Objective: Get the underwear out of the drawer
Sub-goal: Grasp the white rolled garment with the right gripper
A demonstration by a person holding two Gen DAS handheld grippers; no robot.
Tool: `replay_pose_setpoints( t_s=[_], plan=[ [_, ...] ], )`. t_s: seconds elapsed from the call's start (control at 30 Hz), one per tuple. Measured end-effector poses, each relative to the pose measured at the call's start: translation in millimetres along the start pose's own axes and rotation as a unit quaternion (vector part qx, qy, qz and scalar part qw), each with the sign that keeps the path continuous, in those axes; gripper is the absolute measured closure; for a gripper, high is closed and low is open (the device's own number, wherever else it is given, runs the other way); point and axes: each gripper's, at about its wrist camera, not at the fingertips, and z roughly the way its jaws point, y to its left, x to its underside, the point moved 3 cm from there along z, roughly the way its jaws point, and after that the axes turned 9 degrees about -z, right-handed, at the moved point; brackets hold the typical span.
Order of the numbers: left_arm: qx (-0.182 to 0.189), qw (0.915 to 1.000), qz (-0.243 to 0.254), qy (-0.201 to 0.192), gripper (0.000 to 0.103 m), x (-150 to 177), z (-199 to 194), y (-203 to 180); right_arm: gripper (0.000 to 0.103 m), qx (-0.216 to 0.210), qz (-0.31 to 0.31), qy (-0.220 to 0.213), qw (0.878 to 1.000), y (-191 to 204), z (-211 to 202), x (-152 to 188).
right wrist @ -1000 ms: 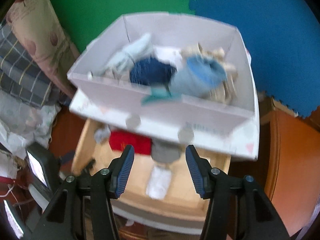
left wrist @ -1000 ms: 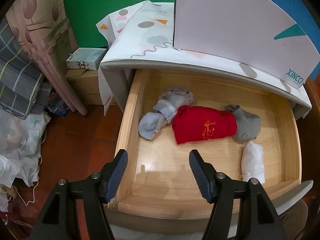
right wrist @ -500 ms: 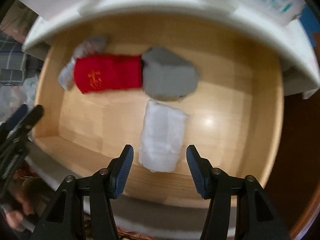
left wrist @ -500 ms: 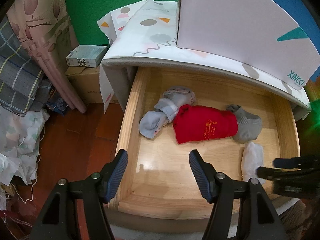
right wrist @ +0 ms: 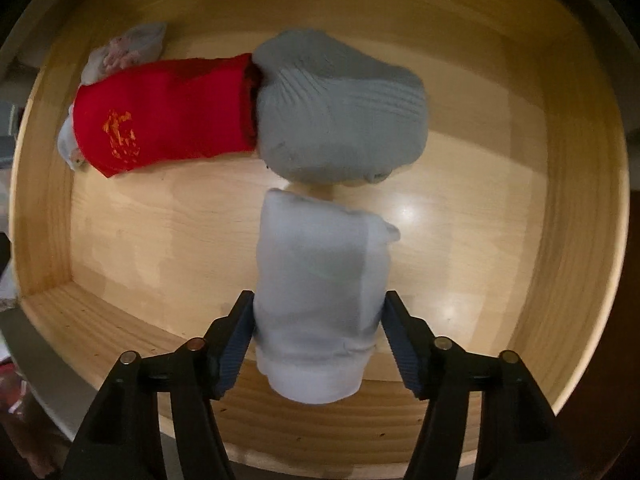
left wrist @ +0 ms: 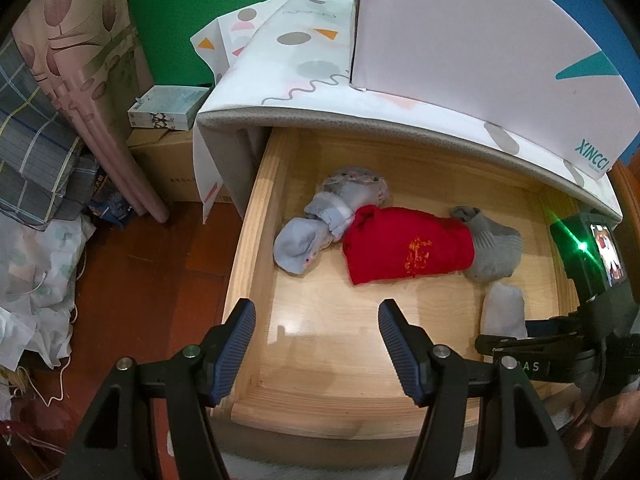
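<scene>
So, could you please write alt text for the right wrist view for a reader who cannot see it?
The right hand-held gripper points down into a wooden drawer, its jaws opening around a folded white bundle that sits between them. Beyond it lie a grey bundle and a red bundle with gold print.

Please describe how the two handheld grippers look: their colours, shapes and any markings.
Both are alike. The left gripper and right gripper have black angular arms with silver screws at the joints. Their fingers carry dark blue ribbed pads. From the left view, the right gripper's black body shows white letters, partly hidden, a small lit screen and a green light. No sleeve is visible.
</scene>
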Motion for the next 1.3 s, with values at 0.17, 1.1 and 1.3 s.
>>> replay_pose_setpoints(
  t_s=[0.17,1.1,1.3],
  plan=[
    [-0.004,1.0000,0.003,0.002,0.037,0.2,1.6,-2.0,0.048,0.008,-0.003,0.003,1.000,-12.1,1.4,6.1],
    [-0.016,0.9996,0.013,0.019,0.037,3.0,10.4,-4.1,0.055,0.018,0.045,0.003,0.999,-83.1,16.9,39.2],
    [0.004,0.9995,0.017,0.028,0.037,2.4,11.6,-5.5,0.055,0.005,0.061,0.002,0.998,-95.7,20.5,35.7]
  ],
)
